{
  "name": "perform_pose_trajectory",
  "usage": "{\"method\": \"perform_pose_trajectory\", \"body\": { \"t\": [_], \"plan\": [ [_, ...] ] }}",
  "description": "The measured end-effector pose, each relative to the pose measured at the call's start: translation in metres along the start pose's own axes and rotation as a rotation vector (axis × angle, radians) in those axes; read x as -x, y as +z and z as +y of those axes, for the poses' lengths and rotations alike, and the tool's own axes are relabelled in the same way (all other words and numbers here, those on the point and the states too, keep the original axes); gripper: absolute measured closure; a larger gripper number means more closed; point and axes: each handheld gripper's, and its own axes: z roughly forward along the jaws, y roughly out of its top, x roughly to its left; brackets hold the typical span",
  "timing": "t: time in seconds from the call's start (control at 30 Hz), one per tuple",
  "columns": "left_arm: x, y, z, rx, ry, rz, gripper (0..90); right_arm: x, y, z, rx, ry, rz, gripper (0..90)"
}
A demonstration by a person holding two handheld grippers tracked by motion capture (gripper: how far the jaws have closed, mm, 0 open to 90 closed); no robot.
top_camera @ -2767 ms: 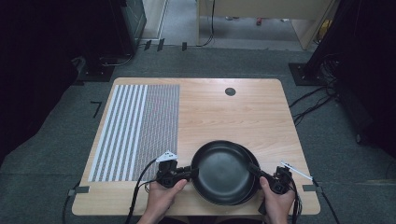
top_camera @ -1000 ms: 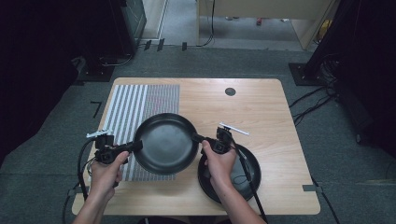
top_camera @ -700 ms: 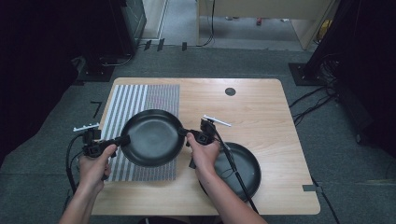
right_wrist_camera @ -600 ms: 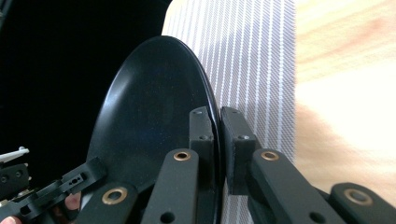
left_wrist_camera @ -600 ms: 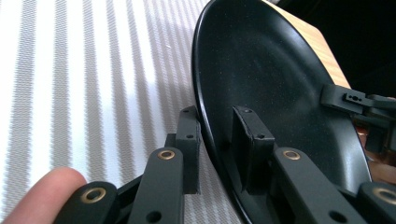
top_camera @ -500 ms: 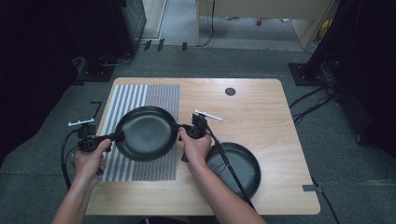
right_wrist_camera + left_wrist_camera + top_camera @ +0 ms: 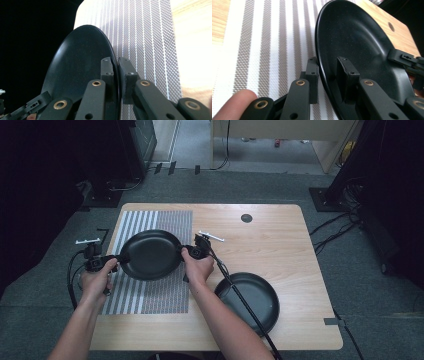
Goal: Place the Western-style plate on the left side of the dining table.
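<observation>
Black plate (image 7: 150, 255): over striped mat (image 7: 150, 295), left gripper (image 7: 116, 260) and right gripper (image 7: 186, 251) clamped on opposite rims. Second black plate (image 7: 247, 300): near right on table (image 7: 280, 245).

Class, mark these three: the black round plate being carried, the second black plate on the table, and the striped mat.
Carried black round plate (image 7: 150, 255), high view, centre of its bowl.
Second black round plate (image 7: 255, 297), high view, bare inner surface.
Grey-and-white striped mat (image 7: 165, 295), high view, bare near part.
</observation>
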Motion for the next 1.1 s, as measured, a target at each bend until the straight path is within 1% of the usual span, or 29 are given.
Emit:
{"method": "perform_pose_trajectory", "body": {
  "t": [0.1,0.2,0.33,0.4,0.5,0.53,0.7,0.8,0.93,1.1],
  "plan": [
    [-0.006,0.003,0.002,0.001,-0.016,0.009,72.8,-0.001,0.008,-0.001,0.01,-0.022,-0.003,83.7],
    [-0.011,0.005,0.004,-0.004,-0.025,0.017,72.9,-0.001,0.014,-0.002,0.012,-0.028,0.003,83.7],
    [-0.019,0.012,0.006,-0.018,-0.04,0.013,72.7,-0.001,0.021,-0.001,0.007,-0.027,-0.014,83.7],
    [-0.021,0.015,0.006,-0.021,-0.05,0.016,72.3,-0.002,0.024,0.0,0.01,-0.044,-0.024,83.7],
    [-0.022,0.019,0.007,-0.021,-0.054,0.014,72.2,-0.002,0.026,0.002,0.012,-0.059,-0.027,83.8],
    [-0.021,0.02,0.007,-0.022,-0.053,0.015,72.2,-0.001,0.026,0.003,0.011,-0.053,-0.029,83.7],
    [-0.021,0.026,0.007,-0.032,-0.06,0.04,71.7,0.003,0.031,0.007,-0.004,-0.056,-0.047,83.2],
    [-0.022,0.027,0.007,-0.032,-0.06,0.044,71.5,0.003,0.034,0.008,-0.01,-0.076,-0.051,83.1],
    [-0.022,0.028,0.006,-0.038,-0.06,0.051,71.3,0.005,0.036,0.009,-0.023,-0.062,-0.053,83.0],
    [-0.023,0.03,0.005,-0.05,-0.057,0.065,70.5,0.006,0.038,0.008,-0.024,-0.072,-0.063,82.8]
  ]
}}
